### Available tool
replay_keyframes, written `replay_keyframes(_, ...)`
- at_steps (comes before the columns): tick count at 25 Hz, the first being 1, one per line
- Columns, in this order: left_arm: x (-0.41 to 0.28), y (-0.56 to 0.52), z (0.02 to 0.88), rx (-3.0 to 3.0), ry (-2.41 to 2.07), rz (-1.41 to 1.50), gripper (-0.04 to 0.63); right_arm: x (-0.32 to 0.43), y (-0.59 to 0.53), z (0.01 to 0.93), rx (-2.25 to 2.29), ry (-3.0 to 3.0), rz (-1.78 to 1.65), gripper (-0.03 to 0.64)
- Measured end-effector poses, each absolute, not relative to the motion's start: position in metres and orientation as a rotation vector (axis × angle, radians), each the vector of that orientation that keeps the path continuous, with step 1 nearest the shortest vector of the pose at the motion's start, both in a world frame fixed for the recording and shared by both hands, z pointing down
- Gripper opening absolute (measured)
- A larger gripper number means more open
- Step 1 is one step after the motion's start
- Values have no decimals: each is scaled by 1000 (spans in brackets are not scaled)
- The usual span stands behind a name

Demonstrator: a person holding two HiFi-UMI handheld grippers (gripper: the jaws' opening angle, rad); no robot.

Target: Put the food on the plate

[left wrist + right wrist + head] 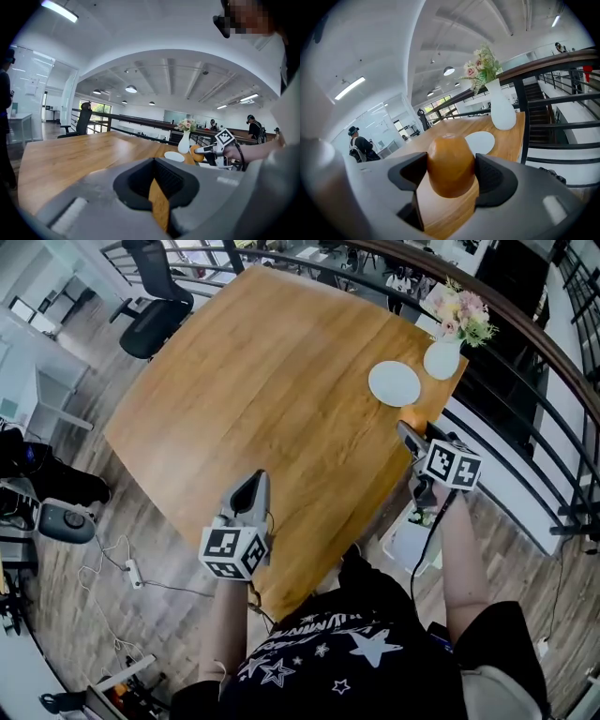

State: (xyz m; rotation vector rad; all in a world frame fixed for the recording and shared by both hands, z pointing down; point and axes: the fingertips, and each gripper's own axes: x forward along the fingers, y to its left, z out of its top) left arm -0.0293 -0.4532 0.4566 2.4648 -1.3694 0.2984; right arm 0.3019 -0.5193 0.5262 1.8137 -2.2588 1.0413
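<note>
Orange food [449, 159] pinched between right hand-held gripper [451, 172] jaws, near white plate [480, 142]; left hand-held gripper [157, 185] pressed together, empty.

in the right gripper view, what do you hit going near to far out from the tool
orange food clamped in the right tool → white plate → white vase
</note>
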Motion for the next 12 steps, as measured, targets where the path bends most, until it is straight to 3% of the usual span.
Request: replay_keyframes(12, -21, -494, 464, 2413, -1435, 321, 0, 306, -591, 556, 1731, -2197, 949, 325)
